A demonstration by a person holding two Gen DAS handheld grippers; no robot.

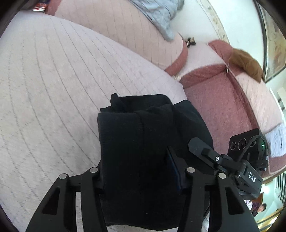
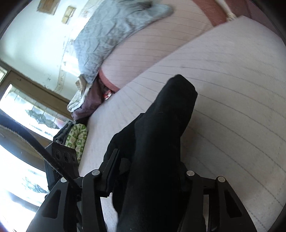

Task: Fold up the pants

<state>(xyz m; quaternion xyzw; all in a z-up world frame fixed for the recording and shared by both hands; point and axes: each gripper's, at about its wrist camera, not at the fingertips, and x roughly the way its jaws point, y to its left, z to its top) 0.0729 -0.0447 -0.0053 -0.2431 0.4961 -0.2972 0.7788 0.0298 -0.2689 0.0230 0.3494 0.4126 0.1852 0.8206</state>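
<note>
The black pants [image 1: 134, 125] are a thick folded bundle on the pale quilted bed cover [image 1: 53, 89]. My left gripper [image 1: 139, 160] is shut on the near end of the bundle; cloth fills the jaws and hides the left finger. My right gripper's finger [image 1: 202, 149] reaches the same bundle from the right. In the right wrist view the black pants [image 2: 169, 110] run forward out of my right gripper [image 2: 148, 160], which is shut on them. The far folded end sticks up over the bed cover [image 2: 232, 89]. The left gripper's body [image 2: 62, 157] shows at the lower left.
A pink quilted cushion [image 1: 125, 26] with a grey-blue blanket [image 1: 160, 14] lies beyond the bed cover. A dark red seat [image 1: 214, 100] and a brown cloth [image 1: 246, 62] are at the right. Bundled cloths [image 2: 85, 100], green patterned fabric [image 2: 78, 137] and a window [image 2: 26, 114] lie left.
</note>
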